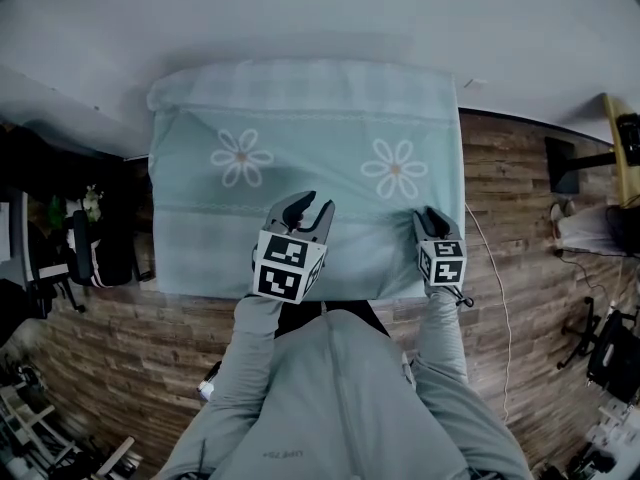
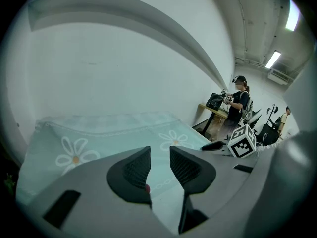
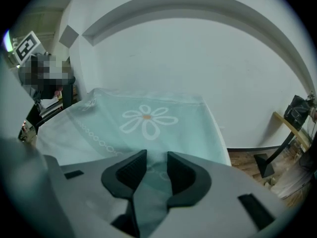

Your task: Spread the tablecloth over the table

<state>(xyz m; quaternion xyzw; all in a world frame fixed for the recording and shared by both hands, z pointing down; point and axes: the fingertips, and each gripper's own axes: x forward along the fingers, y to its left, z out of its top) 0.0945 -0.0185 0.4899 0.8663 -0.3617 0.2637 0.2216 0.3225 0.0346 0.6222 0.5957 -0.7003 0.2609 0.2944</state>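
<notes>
A pale teal tablecloth (image 1: 310,128) with two white daisies lies flat over the table and hangs over its edges. My left gripper (image 1: 312,206) hovers above the front middle of the cloth, open, with nothing between its jaws; the left gripper view shows its jaws (image 2: 159,155) apart over the tablecloth (image 2: 109,133). My right gripper (image 1: 432,216) is low at the front right corner. In the right gripper view its jaws (image 3: 156,160) stand apart, with a small raised fold of the tablecloth (image 3: 148,133) in the gap; the pads do not visibly press on it.
The table stands against a white wall (image 1: 320,18) on a wooden floor (image 1: 520,228). Dark chairs and clutter (image 1: 90,238) crowd the left side. A white cable (image 1: 497,278) runs down the floor at the right. Another person (image 2: 239,100) stands at a desk far right.
</notes>
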